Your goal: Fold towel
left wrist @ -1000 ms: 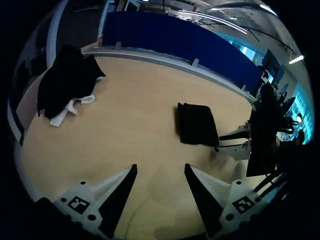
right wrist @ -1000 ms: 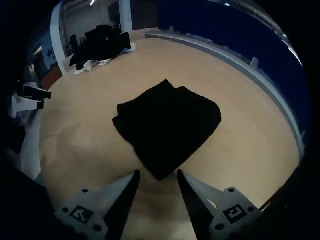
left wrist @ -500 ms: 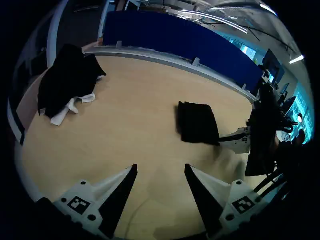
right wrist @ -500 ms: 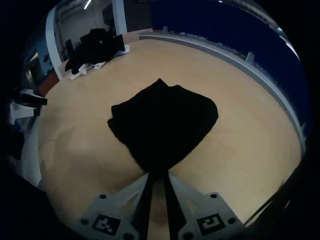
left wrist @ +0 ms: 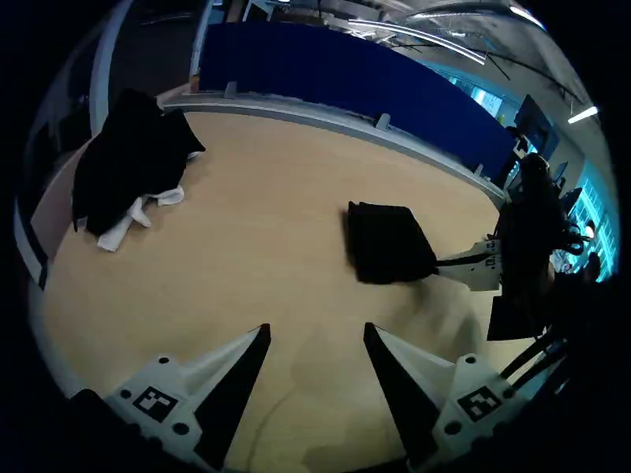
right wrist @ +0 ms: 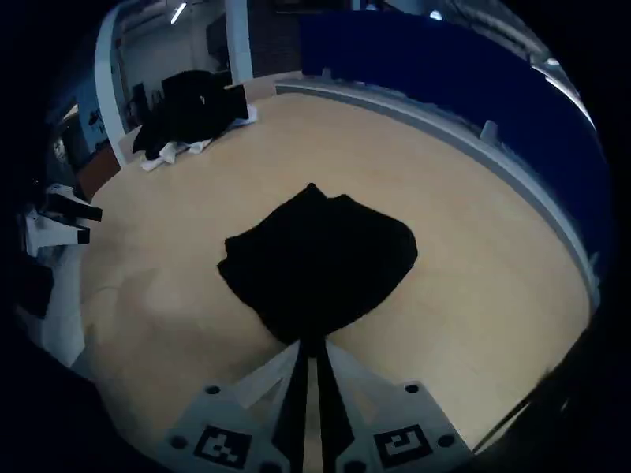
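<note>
Right now the right tongs (right wrist: 311, 345) are clenched on the near corner of the black towel (right wrist: 319, 260), which lies bunched on the tabletop (right wrist: 481, 260), likely ready to lift it for a fold. The left tongs (left wrist: 315, 327) hang released, well apart.

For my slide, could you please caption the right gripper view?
Right gripper shut on near corner of black towel on wooden table.

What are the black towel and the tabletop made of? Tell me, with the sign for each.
Black towel: soft cloth, probably terry, matte; it lies in limp layers with rumpled edges, near corner pinched in the right tool. Table: pale wood-look top, probably laminate, smooth, faintly glossy; it shows soft reflections.
</note>
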Tool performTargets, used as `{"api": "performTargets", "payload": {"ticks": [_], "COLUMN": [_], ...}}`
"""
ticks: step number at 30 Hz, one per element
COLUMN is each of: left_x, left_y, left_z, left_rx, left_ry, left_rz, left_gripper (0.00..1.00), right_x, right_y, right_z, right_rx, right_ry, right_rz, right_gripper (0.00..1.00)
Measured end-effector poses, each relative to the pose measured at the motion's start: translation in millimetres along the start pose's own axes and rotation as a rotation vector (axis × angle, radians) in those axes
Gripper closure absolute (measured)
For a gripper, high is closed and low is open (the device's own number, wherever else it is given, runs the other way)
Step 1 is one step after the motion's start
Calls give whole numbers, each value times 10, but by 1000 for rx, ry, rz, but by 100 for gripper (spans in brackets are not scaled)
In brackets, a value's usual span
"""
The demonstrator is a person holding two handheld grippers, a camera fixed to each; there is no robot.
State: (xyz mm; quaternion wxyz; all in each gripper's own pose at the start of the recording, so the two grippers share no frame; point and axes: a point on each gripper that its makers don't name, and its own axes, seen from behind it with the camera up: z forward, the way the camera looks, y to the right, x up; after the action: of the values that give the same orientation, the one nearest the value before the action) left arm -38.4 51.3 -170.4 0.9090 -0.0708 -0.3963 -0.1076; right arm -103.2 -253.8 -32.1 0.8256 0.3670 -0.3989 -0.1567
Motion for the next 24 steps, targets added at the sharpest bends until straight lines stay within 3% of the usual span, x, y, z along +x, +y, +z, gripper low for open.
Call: {"api": "performTargets", "payload": {"ticks": [15, 24], "left_x": [219, 290], "left_y": [77, 171], "left_z": [19, 17], "left_rx": [-18, -37], "left_ry": [31, 40], "left_rz": [25, 51], "left_gripper": [13, 13], "right_x": [1021, 1285], "right_y": [222, 497], "right_z": [-739, -1276], "right_rx": [-52, -86], "right_ry": [205, 270], "right_rz": [-41, -17], "right_gripper": [93, 94]}}
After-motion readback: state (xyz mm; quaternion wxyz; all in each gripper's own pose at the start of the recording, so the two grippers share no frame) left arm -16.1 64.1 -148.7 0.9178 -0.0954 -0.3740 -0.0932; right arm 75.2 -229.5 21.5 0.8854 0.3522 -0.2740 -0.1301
